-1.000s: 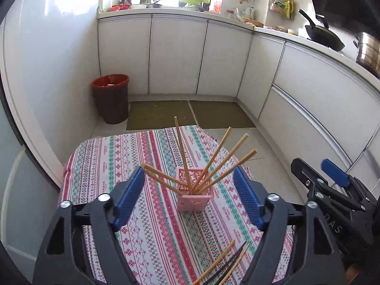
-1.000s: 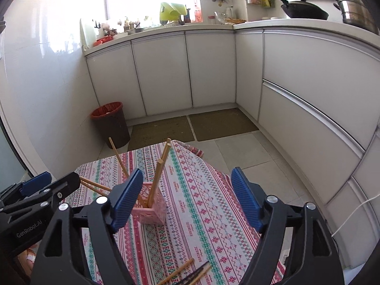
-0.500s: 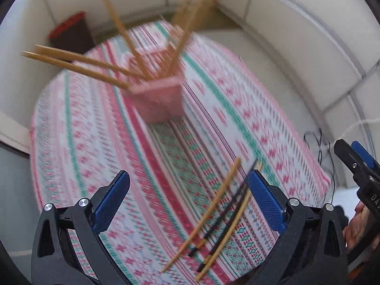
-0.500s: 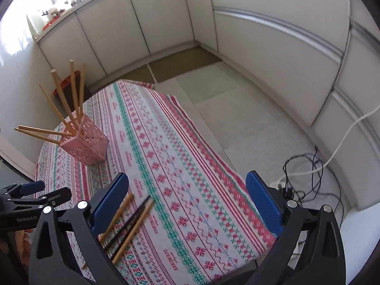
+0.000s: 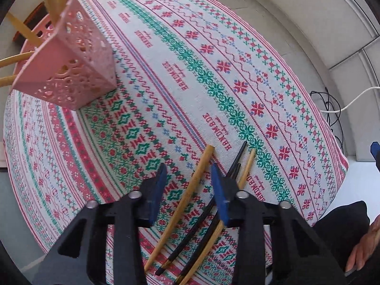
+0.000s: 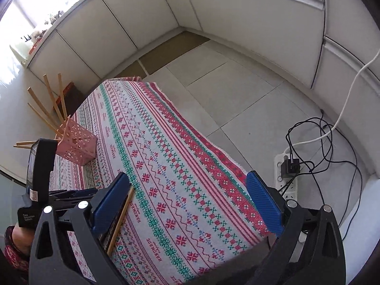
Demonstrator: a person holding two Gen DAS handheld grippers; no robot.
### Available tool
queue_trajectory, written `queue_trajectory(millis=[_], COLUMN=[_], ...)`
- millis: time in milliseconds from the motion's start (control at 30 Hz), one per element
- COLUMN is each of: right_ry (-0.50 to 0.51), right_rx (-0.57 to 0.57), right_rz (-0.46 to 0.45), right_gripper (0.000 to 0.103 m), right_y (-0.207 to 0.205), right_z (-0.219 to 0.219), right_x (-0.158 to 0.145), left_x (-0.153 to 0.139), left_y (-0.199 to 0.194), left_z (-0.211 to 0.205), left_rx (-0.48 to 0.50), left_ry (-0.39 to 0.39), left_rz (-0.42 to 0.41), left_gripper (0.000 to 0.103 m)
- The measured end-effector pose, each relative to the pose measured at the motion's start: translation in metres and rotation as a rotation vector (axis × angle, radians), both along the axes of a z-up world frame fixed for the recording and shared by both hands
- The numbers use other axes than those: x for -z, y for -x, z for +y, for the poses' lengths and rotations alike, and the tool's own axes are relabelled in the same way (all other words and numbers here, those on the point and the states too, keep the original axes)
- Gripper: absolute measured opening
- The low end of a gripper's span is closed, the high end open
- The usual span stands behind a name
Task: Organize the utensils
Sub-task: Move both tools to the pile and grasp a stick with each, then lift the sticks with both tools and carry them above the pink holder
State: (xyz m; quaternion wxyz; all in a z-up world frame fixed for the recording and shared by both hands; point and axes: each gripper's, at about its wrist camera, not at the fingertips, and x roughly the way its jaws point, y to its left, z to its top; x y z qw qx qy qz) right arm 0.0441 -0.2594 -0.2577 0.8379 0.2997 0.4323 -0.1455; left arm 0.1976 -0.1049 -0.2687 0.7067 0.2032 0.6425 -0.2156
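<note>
My left gripper points straight down over the tablecloth, its jaws just narrowed around one bamboo chopstick, pads not yet pressing it. The black chopsticks lie just beside the right pad, partly hidden under it. My right gripper hangs wide, nothing between its jaws. The pink holder stands well apart, its sticks cut off by the frame edge.
</note>
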Motion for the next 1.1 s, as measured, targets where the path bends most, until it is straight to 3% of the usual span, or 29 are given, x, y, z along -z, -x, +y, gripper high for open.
queue_trajectory(millis=[33,133,233,300,533,667,767,933,1000,1100], right_ry=[-0.004,-0.002,-0.002,-0.005,-0.086,-0.139,-0.180,-0.179,-0.153,-0.046], right_rx=[-0.005,-0.020,-0.030,-0.051,-0.131,-0.068,-0.003,0.043,0.056,0.071], right_rz=[0.004,0.016,0.059,0.107,0.334,0.368,0.411,0.425,0.442,0.487], right_gripper=[0.096,0.096,0.094,0.086,0.052,0.038,0.032,0.031,0.031,0.017], right_y=[-0.001,-0.006,-0.016,-0.030,-0.074,-0.091,-0.098,-0.114,-0.119,-0.122], right_z=[0.000,0.005,0.014,0.026,0.084,0.094,0.093,0.093,0.097,0.108], right_x=[0.000,0.000,0.003,0.008,0.046,0.055,0.064,0.066,0.066,0.062], left_x=[0.004,0.011,0.011,0.007,-0.058,-0.086,-0.102,-0.115,-0.116,-0.117], left_y=[0.003,0.010,0.012,0.013,0.030,0.044,0.045,0.044,0.039,0.037], left_z=[-0.003,-0.008,0.001,0.011,0.070,0.094,0.108,0.125,0.130,0.132], left_rx=[0.011,0.040,0.028,0.031,-0.025,-0.041,-0.058,-0.089,-0.100,-0.107], left_ry=[-0.012,-0.018,0.014,-0.003,0.110,0.159,0.181,0.208,0.212,0.214], left_rz=[0.007,-0.017,-0.045,-0.123,-0.269,-0.322,-0.344,-0.355,-0.354,-0.358], left_gripper=[0.019,0.011,0.008,0.006,0.006,0.006,0.006,0.007,0.007,0.007])
